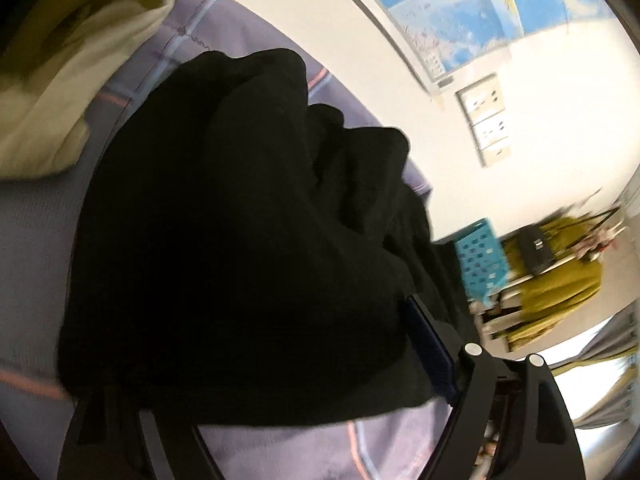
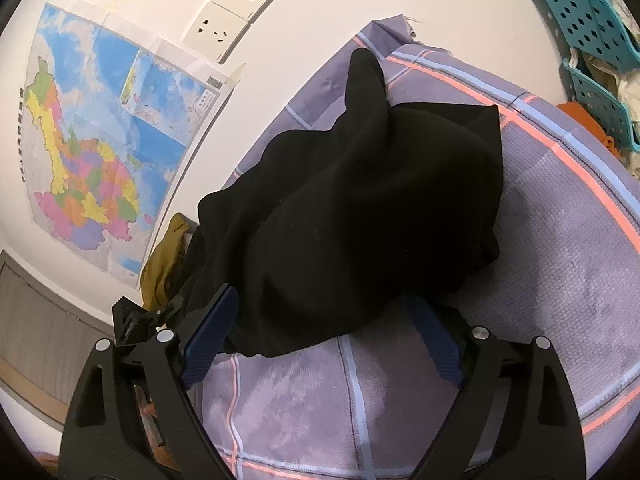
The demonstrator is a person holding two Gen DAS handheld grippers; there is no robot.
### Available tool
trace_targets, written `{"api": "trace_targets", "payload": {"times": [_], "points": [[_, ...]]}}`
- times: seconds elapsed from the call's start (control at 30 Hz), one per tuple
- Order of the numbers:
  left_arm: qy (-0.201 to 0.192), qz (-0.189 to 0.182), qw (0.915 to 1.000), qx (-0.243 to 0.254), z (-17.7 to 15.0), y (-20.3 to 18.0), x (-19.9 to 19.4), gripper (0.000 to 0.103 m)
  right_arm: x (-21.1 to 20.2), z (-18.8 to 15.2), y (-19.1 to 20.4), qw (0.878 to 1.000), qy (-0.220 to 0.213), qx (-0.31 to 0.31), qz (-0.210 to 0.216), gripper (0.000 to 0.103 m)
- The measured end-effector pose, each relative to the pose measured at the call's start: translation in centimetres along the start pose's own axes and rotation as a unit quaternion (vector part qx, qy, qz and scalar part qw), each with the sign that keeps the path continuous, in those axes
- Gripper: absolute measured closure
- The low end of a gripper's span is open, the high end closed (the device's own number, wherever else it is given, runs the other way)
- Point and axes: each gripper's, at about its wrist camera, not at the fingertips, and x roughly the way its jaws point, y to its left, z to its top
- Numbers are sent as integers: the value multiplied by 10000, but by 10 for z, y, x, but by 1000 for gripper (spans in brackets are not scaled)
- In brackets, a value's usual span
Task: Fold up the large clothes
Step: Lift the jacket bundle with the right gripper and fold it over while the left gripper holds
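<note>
Left to right, right wrist view: wall map [image 2: 100, 136], double socket [image 2: 236, 12], olive cloth [image 2: 164, 268] bunched at the wall, then the black garment [image 2: 360, 216] heaped mid-bed on the purple plaid sheet [image 2: 560, 248], teal perforated baskets [image 2: 588, 28] far right

Garment state: crumpled mound, one end sticking up toward the wall, no flat panel or clean edge visible. Folding proper not begun, by my read

Right gripper [image 2: 324, 340]: fingers spread wide, near hem of the garment lies between them, pads not pressing on it. Nothing held

Left gripper [image 1: 260, 380]: only one blue pad is visible, at the garment's right edge; the other finger is dark against black cloth. Looks wide open, cloth draped over the gap, no pinch seen. Left view is motion-blurred, so low confidence on contact. Cream bedding [image 1: 60, 92] sits to the left of the heap in that view

Risks from here:
- closing on the bulk instead of a single hem picks up several layers, so the garment lifts as a lump and won't spread
- black on black: seams and corners are hard to find, easy to grab mismatched points and get a twisted fold
- a low approach could pinch the sheet along with the garment and drag the bedding
- left side runs close to the olive cloth, possible snag
</note>
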Motion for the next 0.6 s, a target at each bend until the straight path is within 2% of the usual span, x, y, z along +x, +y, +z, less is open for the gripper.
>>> {"api": "trace_targets", "payload": {"times": [0.2, 0.4, 0.5, 0.6], "points": [[-6, 256, 9996, 121, -1, -6, 0, 21, 2, -4, 2, 9992, 17, 362, -161, 15], [33, 998, 9944, 343, 3, -33, 19, 21, 37, 20, 10, 9981, -128, 482, -355, 12], [45, 1068, 9937, 346, 9, -35, 26, 20, 50, 27, 17, 9974, -317, 380, -517, 12], [39, 1029, 9929, 595, 11, -41, 33, 10, 58, 28, 24, 9966, -463, 182, -661, 11]]}}
